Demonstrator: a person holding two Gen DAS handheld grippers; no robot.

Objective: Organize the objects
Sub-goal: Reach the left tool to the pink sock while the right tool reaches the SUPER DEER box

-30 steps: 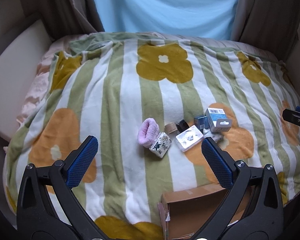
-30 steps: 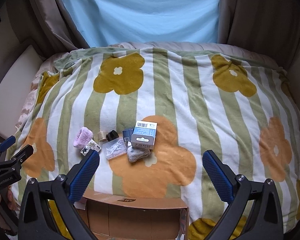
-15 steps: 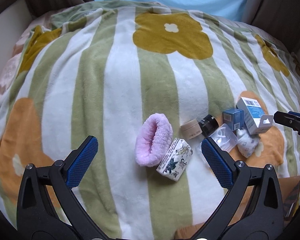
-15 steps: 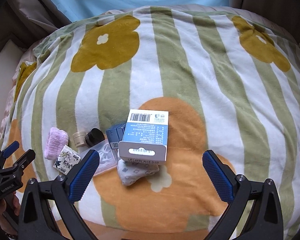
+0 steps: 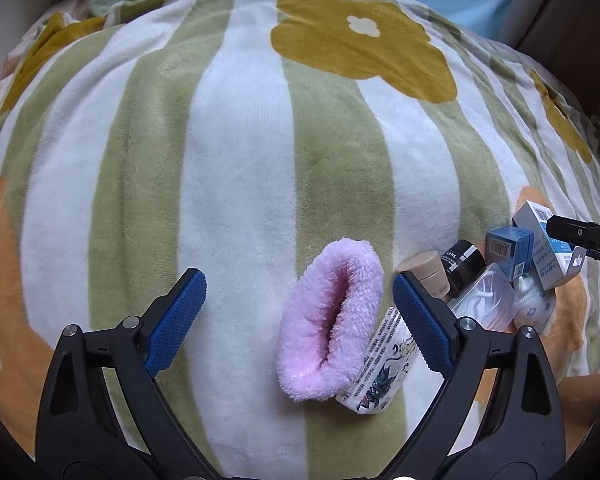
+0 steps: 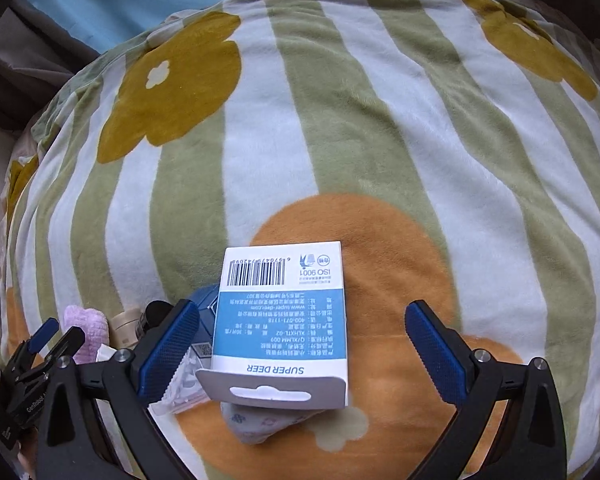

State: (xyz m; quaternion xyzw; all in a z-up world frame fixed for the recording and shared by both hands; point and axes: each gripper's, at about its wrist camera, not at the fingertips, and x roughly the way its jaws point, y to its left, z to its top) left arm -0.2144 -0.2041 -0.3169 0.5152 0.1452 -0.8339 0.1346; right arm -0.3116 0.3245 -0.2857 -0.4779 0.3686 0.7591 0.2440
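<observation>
Objects for sorting lie bunched on the blanket (image 5: 240,160): in your left view the pink sock (image 5: 330,320) sits at lower centre, touching a printed pouch (image 5: 380,368), with two small jars (image 5: 446,268), a blue carton (image 5: 508,248) and a clear packet (image 5: 486,300) at the right edge. Your left gripper (image 5: 298,320) is wide open around the sock, gripping nothing. In your right view the white-and-blue box (image 6: 282,324) rests on a cloth bundle (image 6: 260,424) at lower centre, and your right gripper (image 6: 300,344) straddles it, equally open and empty. Judging by this, nothing is sorted yet; every item remains to be moved.
</observation>
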